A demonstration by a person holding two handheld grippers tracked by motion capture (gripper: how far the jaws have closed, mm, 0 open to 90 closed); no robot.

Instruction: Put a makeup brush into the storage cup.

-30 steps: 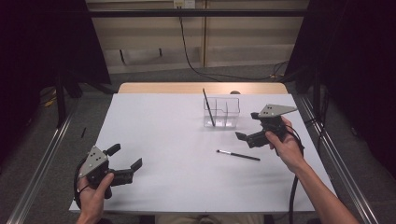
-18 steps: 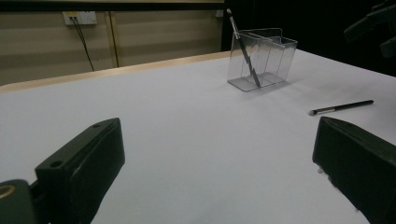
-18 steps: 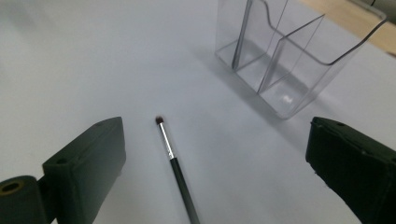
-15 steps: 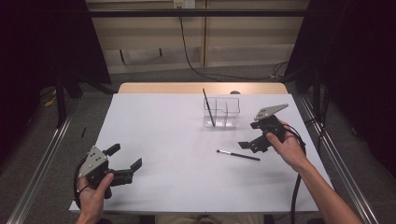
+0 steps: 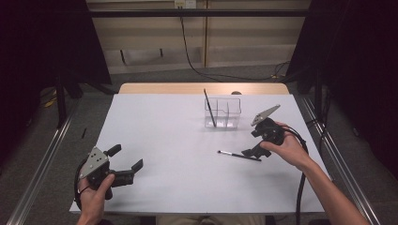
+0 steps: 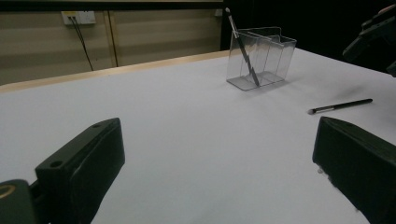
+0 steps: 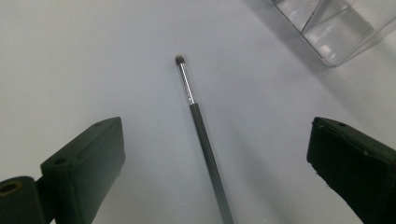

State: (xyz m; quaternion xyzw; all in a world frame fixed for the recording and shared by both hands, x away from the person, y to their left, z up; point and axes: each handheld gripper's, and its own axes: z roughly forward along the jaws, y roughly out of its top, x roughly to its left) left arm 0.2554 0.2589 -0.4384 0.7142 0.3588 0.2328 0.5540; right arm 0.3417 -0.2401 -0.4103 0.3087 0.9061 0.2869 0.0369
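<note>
White table (image 5: 178, 140); brush (image 7: 201, 135) handle end cut off between right hand-held gripper (image 7: 215, 186) jaws.

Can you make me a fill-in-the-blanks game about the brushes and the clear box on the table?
1. The brush on the table lies between the jaws of the ____ gripper.
2. The other brush stands leaning inside the clear ____.
3. The jaws of the left gripper are ____, with nothing between them.
4. The table is covered in ____.

Missing words: right; box; open; white
</note>
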